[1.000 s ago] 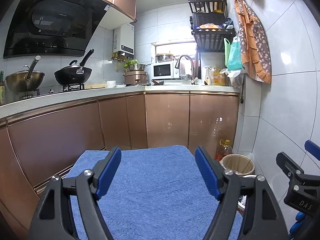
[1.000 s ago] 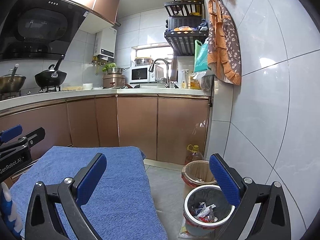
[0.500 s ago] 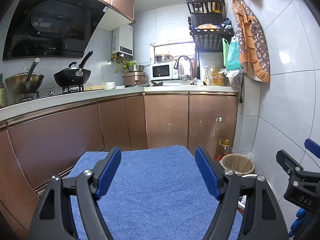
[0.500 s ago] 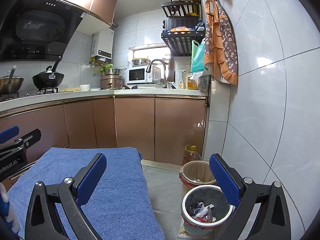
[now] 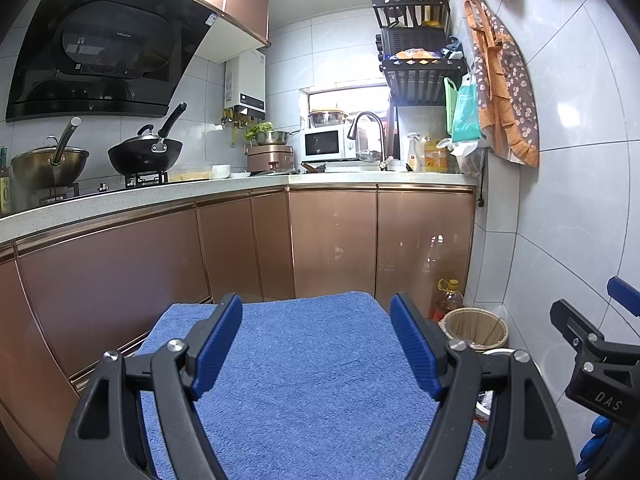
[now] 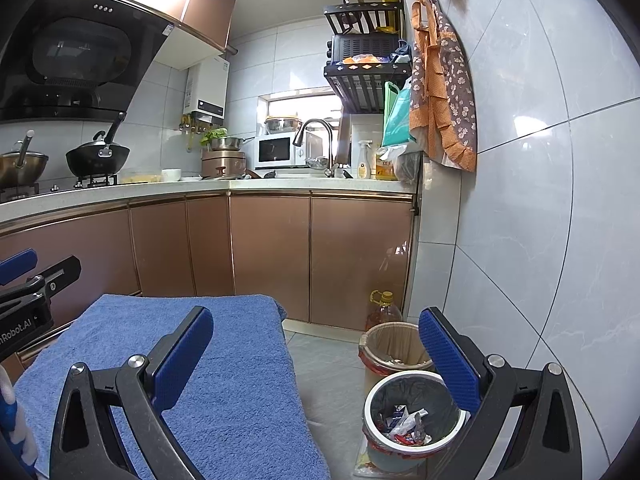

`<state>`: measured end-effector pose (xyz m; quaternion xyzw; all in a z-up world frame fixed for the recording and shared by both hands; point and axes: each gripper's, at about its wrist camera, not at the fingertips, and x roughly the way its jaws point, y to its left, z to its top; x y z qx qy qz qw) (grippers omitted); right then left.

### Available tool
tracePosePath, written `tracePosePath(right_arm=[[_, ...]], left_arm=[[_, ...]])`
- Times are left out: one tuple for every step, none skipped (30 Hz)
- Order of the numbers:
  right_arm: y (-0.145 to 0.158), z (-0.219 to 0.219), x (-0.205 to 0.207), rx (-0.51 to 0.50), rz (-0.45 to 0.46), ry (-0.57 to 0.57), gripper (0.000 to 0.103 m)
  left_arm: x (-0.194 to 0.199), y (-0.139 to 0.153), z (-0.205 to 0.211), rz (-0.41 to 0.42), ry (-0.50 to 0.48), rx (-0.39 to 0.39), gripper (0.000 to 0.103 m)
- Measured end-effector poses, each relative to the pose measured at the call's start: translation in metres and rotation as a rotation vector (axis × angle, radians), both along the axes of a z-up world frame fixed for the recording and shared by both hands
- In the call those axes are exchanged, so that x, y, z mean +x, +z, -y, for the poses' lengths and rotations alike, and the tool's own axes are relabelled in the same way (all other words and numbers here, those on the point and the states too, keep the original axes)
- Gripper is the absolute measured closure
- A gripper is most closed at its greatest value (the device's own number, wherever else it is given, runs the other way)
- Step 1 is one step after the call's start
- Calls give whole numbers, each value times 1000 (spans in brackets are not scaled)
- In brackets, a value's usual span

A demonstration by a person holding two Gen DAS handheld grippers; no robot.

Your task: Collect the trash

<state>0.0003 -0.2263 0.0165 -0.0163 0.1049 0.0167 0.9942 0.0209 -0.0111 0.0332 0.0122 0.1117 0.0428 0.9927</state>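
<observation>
I hold both tongs, left gripper [image 5: 316, 344] and right gripper [image 6: 316, 360], spread and unloaded; wrappers [image 6: 404, 424] lie in the bin [image 6: 374, 400] (blue towel [image 6: 224, 344] bare), so collection looks done.

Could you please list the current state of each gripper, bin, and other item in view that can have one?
left gripper: open, empty, over the towel.
right gripper: open, empty.
blue towel: spread flat, nothing on it.
near bin: lined, open, wrappers at the bottom.
far bin: lined, open, mostly empty.
oil bottle: upright, capped.
cabinet doors: shut.
wok: on the stove, lidded.
</observation>
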Motion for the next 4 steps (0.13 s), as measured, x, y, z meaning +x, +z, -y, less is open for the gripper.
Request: tracePosePath(right_arm=[[0,0,0,0,0,1,0],[0,0,0,0,0,0,0],[0,0,0,-1,0,0,0],[0,0,0,-1,0,0,0]], left_arm=[[-1,1,0,0,-1,0,28],[0,1,0,0,-1,0,28],[-1,1,0,-1,-1,0,28],[-1,0,0,0,-1,0,28]])
